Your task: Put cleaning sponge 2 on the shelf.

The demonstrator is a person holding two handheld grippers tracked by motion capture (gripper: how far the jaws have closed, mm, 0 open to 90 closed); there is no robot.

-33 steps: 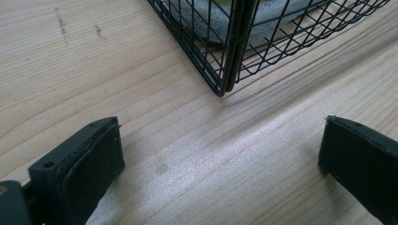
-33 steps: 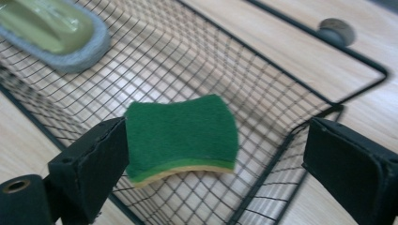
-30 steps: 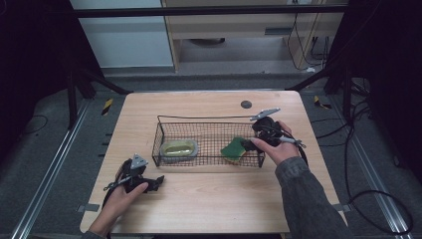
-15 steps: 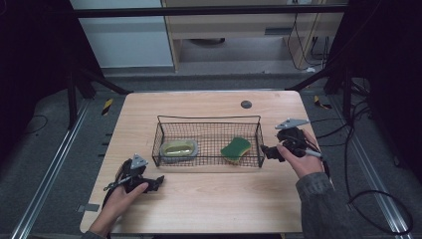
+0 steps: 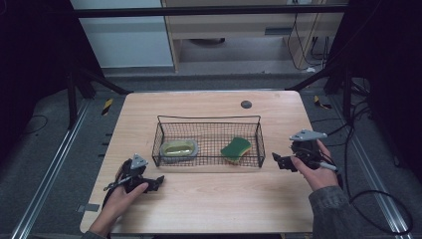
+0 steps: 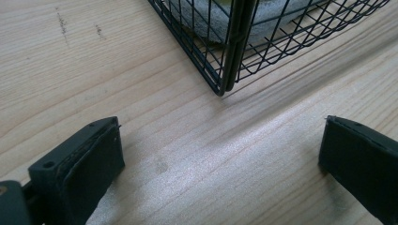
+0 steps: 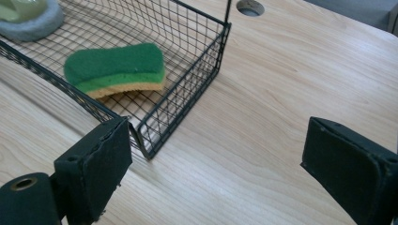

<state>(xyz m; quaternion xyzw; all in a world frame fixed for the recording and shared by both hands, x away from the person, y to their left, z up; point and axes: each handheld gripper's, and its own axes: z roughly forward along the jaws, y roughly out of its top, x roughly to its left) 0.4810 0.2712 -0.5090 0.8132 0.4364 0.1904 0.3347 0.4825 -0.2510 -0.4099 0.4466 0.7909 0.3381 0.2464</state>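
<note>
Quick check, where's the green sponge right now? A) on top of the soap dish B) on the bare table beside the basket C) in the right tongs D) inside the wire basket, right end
D: the green sponge lies on the floor of the wire basket at its right end, apart from the soap dish at the left end; the right tongs stand open and empty outside the basket.

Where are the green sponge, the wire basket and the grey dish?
green sponge (image 7: 115, 63), right gripper view, on its green top face.
wire basket (image 5: 209, 118), high view, on its far rim.
grey dish (image 5: 193, 149), high view, on its right rim.
</note>
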